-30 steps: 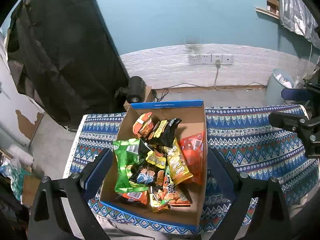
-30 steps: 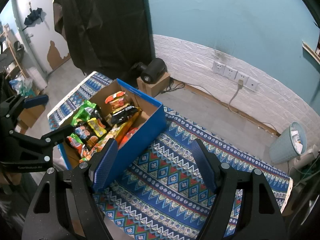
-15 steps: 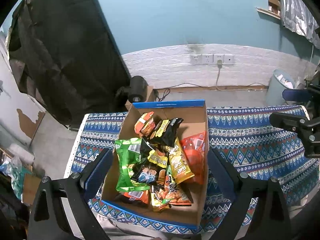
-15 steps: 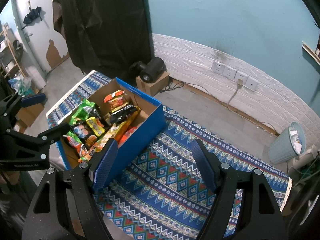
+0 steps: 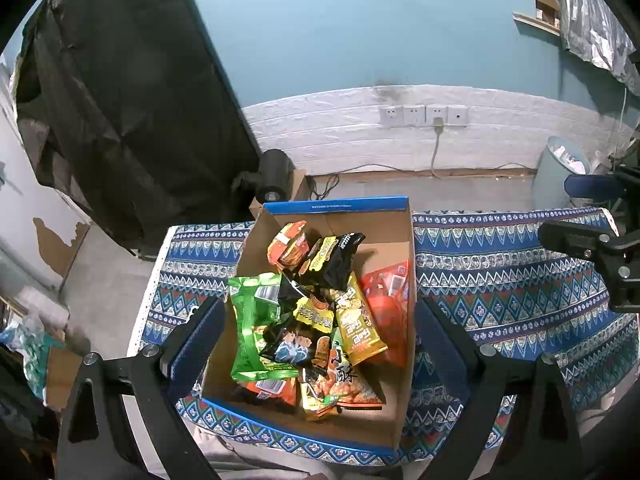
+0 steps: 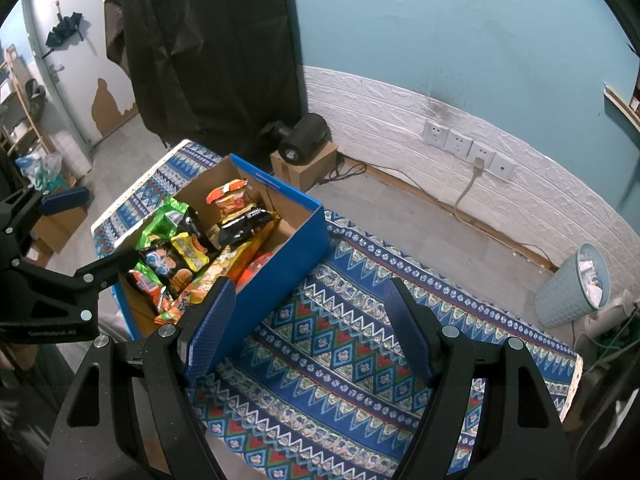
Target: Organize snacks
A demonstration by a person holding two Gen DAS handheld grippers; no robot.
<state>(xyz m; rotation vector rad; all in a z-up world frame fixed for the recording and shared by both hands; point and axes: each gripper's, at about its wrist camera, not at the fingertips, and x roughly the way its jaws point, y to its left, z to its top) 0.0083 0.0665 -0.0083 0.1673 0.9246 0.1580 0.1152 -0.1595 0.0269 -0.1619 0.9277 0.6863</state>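
Observation:
A blue cardboard box (image 5: 336, 205) stands on the patterned tablecloth (image 5: 500, 276), and its blue side shows in the right wrist view (image 6: 280, 264). It holds several snack bags: a green bag (image 5: 254, 320), a black bag (image 5: 334, 260), a yellow bag (image 5: 356, 328), a red bag (image 5: 386, 300) and an orange one (image 5: 290, 242). My left gripper (image 5: 316, 344) is open and empty, held above the box. My right gripper (image 6: 308, 328) is open and empty above the cloth, right of the box.
A black speaker on a small cardboard box (image 6: 304, 148) stands on the floor behind the table. A pale blue waste bin (image 6: 576, 284) is at the right. Black fabric (image 5: 120, 120) hangs at the left. Wall sockets with a cable (image 5: 424, 116) are behind.
Both grippers have drifted only slightly; the box sits a little higher and further right in the left wrist view. Nothing was taken or let go.

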